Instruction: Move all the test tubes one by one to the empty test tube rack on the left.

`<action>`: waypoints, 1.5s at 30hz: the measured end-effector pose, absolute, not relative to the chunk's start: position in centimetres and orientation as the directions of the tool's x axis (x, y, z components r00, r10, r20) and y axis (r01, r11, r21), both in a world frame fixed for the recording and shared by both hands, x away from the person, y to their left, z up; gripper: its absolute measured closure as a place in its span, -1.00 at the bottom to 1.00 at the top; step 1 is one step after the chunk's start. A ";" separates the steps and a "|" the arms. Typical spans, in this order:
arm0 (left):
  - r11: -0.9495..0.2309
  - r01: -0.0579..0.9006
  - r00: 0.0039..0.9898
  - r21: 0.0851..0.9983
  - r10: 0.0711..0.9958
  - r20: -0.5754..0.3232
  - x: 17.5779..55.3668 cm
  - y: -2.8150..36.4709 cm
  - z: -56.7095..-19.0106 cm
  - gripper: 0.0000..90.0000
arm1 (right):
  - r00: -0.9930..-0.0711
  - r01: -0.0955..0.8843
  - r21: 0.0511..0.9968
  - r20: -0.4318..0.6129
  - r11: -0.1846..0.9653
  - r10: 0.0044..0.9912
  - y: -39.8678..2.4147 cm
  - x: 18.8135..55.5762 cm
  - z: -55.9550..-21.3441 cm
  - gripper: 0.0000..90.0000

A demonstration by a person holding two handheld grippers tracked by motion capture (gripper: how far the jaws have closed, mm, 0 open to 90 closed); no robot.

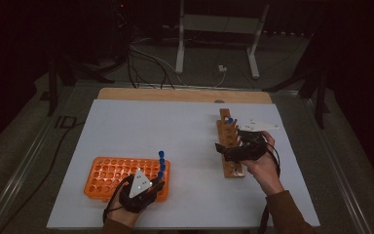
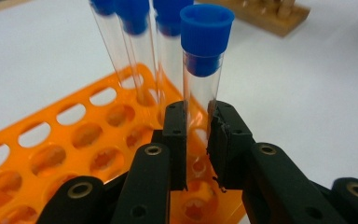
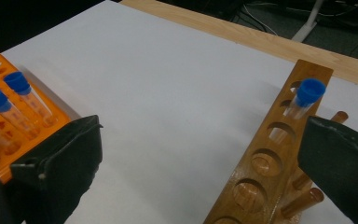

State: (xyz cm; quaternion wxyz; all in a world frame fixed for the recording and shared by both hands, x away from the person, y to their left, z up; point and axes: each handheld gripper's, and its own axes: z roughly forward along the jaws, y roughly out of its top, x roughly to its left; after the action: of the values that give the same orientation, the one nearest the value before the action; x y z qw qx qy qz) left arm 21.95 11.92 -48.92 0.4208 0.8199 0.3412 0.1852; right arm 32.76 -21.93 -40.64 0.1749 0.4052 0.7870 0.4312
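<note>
My grippers are matte black: left gripper has chunky jaws with brass-ringed screw holes, a grey three-cornered plate on top, cables trailing back; brown sleeves.

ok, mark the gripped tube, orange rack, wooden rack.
gripped tube [image 2: 200,95], left gripper view, glass body above the pads.
orange rack [image 1: 102,171], high view, top grid.
wooden rack [image 3: 265,163], right gripper view, top board.

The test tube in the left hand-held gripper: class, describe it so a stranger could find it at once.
Find the orange rack on the white table. Four blue-capped tubes stand along one edge; it is the nearest tube in the left gripper view, the one clamped by the left hand-held gripper.
</note>
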 end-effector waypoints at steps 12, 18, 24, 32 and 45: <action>-0.406 0.423 0.703 0.810 0.712 -0.010 21.8 12.2 -48.8 0.69 | -0.607 0.495 0.816 0.080 0.299 0.790 -21.9 32.9 -41.0 -0.99; -0.397 0.414 0.718 0.819 0.696 -0.025 21.7 12.3 -48.4 0.44 | -0.606 0.496 0.814 0.076 0.302 0.792 -21.9 33.0 -41.1 -0.99; -0.342 0.393 0.714 0.853 0.699 -0.048 21.5 13.1 -47.8 0.07 | -0.600 0.496 0.813 0.065 0.306 0.798 -21.9 33.2 -41.1 -0.99; -0.232 0.390 0.652 0.891 0.753 -0.089 22.2 15.1 -47.2 -0.43 | -0.577 0.504 0.813 0.066 0.291 0.814 -22.4 33.9 -41.4 -0.99; -0.164 0.409 0.566 0.898 0.817 -0.108 23.2 16.0 -46.4 -0.96 | -0.540 0.517 0.814 0.070 0.264 0.839 -22.8 35.9 -42.4 -0.99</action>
State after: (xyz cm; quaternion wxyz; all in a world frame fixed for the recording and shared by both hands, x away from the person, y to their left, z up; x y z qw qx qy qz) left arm 23.15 16.00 -46.42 0.4939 0.7344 0.4172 0.2067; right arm 35.86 -22.75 -42.36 0.1925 0.4393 0.7713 0.4183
